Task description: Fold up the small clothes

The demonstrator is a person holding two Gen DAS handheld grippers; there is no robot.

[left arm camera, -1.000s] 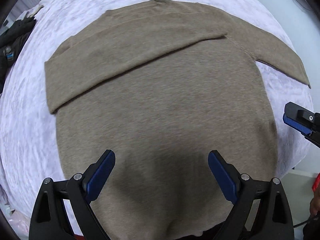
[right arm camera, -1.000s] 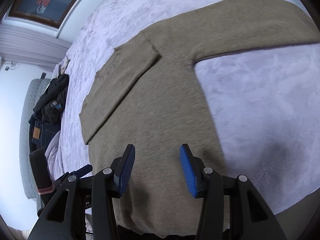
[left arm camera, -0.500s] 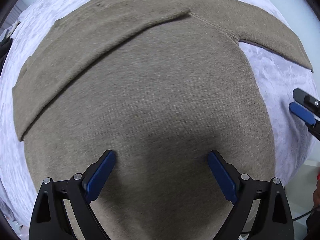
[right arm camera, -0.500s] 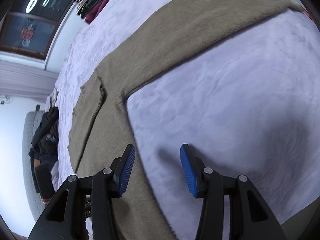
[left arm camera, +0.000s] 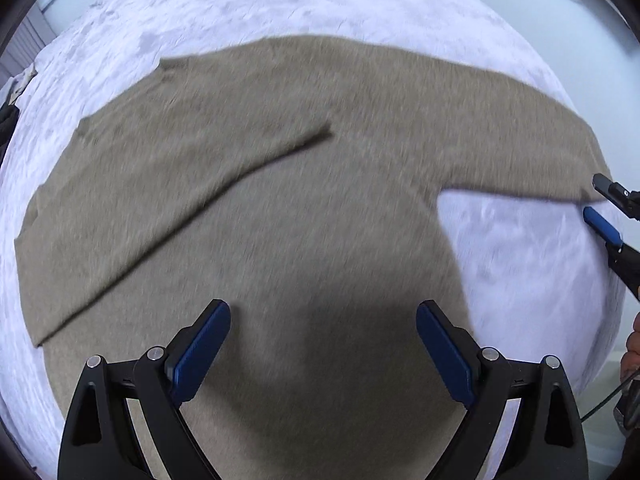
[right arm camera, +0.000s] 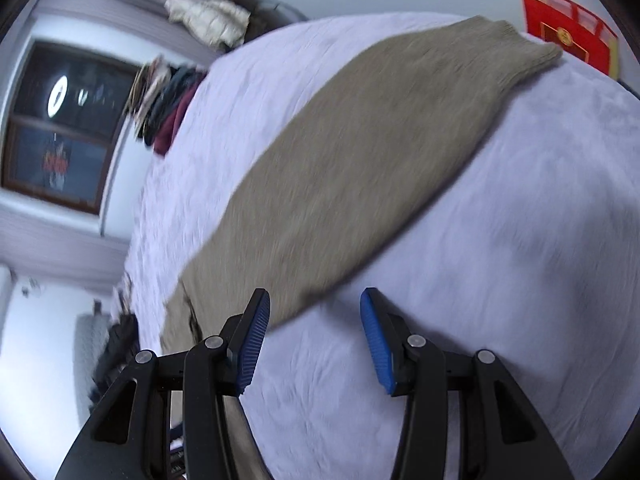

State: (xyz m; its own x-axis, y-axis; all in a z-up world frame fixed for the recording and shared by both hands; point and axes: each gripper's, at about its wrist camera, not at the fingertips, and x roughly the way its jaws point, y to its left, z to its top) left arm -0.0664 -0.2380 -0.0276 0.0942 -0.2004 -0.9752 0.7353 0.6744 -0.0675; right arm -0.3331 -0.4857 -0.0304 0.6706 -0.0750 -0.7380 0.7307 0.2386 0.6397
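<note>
1. A tan sweater [left arm camera: 320, 208] lies flat on a bed covered with a white blanket [left arm camera: 528, 264].
2. One sleeve [left arm camera: 172, 200] is folded diagonally across the sweater's body; the other sleeve [right arm camera: 380, 168] stretches out straight over the blanket.
3. Left gripper [left arm camera: 322, 350]: released, jaws wide apart above the sweater's body, nothing between the pads.
4. Right gripper [right arm camera: 314, 334]: released, jaws partly apart, empty, above bare blanket just beside the outstretched sleeve's edge.
5. A pile of clothes [right arm camera: 164, 108] sits at the bed's far edge; a red bag [right arm camera: 572, 32] stands beyond the sleeve's cuff.
6. Both views are blurred.
</note>
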